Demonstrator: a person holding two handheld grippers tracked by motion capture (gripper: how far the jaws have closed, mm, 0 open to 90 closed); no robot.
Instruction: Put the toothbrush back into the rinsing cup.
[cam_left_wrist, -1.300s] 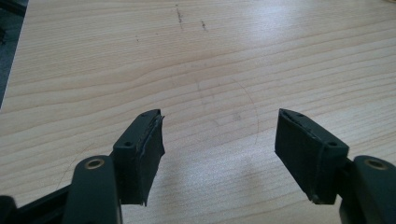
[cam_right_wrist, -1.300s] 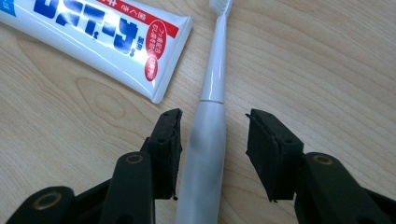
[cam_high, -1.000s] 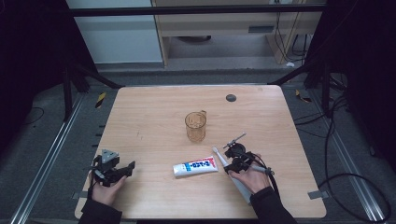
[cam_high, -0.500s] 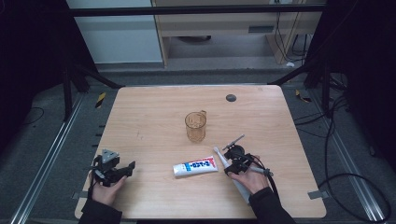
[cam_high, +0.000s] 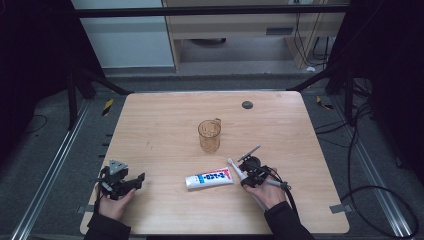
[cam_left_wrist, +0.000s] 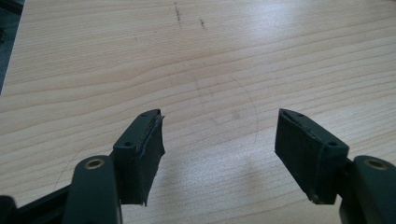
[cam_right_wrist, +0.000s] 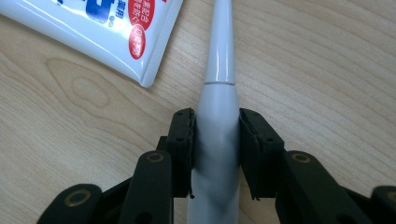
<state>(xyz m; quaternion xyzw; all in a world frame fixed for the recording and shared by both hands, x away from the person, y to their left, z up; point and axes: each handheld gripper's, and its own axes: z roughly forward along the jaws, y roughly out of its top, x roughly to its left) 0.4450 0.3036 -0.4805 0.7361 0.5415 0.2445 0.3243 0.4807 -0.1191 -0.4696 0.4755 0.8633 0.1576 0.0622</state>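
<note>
Right tongs (cam_right_wrist: 215, 135) have just been closing, pads apparently gripping the white toothbrush (cam_right_wrist: 218, 93) beside the toothpaste tube (cam_right_wrist: 107, 28); left tongs (cam_left_wrist: 219, 140) gape empty over the surface (cam_left_wrist: 196, 56).

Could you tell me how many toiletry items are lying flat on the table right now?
2: the toothpaste tube lies below the cup, and the toothbrush lies just right of it, clamped by the right tongs.

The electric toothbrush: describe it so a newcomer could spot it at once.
On the wooden table, nearer the person than the amber cup, lies a toothpaste tube. Just right of it, the right gripper clamps the electric toothbrush: slim, plain white, tapering, unprinted.
</note>
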